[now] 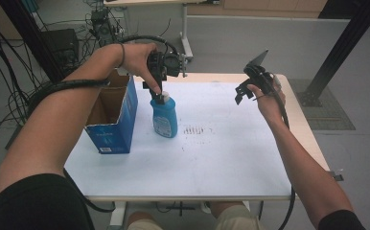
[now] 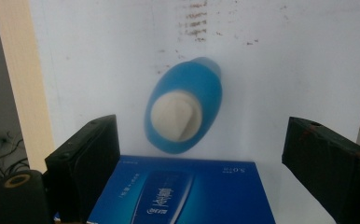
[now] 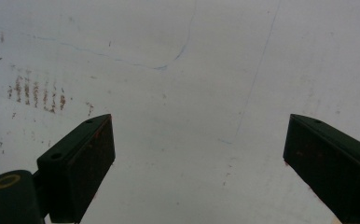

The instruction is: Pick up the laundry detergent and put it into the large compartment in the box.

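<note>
So the blue bottle (image 1: 164, 116) is stood upright on the table (image 1: 231, 148), just beside the open cardboard box (image 1: 113, 115), on its right as seen from the high view. The left gripper (image 1: 157, 91) is held right over the bottle's white cap, pointing down. In the left gripper view its jaws are spread wide apart with nothing between them, and the cap (image 2: 176, 116) is seen from above, lower than the jaw tips. So the bottle isn't gripped at all.

The right gripper (image 1: 243, 93) is held up off to the right, well apart from the bottle, jaws also wide apart over bare tabletop with some brown smudges (image 3: 36, 95).

Progress-wise, not much can be called done. Going by the layout, it's probably a bottle-and-box job, and whichever way it goes, the bottle is outside the box and unheld. A grab or a pull-away is likely what's left, can't be told which.
</note>
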A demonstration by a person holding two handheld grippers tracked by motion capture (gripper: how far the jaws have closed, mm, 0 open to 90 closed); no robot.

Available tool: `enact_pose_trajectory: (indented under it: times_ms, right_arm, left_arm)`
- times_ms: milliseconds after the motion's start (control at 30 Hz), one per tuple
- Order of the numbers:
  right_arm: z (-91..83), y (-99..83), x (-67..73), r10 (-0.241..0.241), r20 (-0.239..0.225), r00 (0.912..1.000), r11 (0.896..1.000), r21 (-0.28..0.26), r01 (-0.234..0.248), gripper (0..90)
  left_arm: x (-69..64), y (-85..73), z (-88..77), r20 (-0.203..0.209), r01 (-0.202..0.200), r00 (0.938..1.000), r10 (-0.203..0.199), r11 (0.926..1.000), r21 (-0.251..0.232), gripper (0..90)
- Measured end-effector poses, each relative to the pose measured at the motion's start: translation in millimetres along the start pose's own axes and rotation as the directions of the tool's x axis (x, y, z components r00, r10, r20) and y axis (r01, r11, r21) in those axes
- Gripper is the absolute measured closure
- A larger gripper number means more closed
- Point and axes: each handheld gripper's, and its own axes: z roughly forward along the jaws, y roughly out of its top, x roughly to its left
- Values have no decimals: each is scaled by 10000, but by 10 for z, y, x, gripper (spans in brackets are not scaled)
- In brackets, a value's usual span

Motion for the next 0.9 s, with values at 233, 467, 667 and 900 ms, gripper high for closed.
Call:
enact_pose_trajectory:
  times_ms: [233,467,667,900]
  right_arm:
    - [2,1,14,-20,-3,10000,10000,6,20,87]
    - [1,2,5,19,-13,10000,10000,33,-19,87]
    - [-1,-2,-9,51,11,10000,10000,23,-51,87]
    - [-7,-4,-25,102,20,9999,9999,17,-102,87]
  left_arm:
    - [68,26,18,98,-130,9999,130,9999,-19,128]
    - [122,39,31,130,-60,9999,60,10000,3,128]
    - [163,49,23,121,-26,9999,26,10000,39,128]
    - [181,43,5,48,-6,10000,6,10000,33,127]
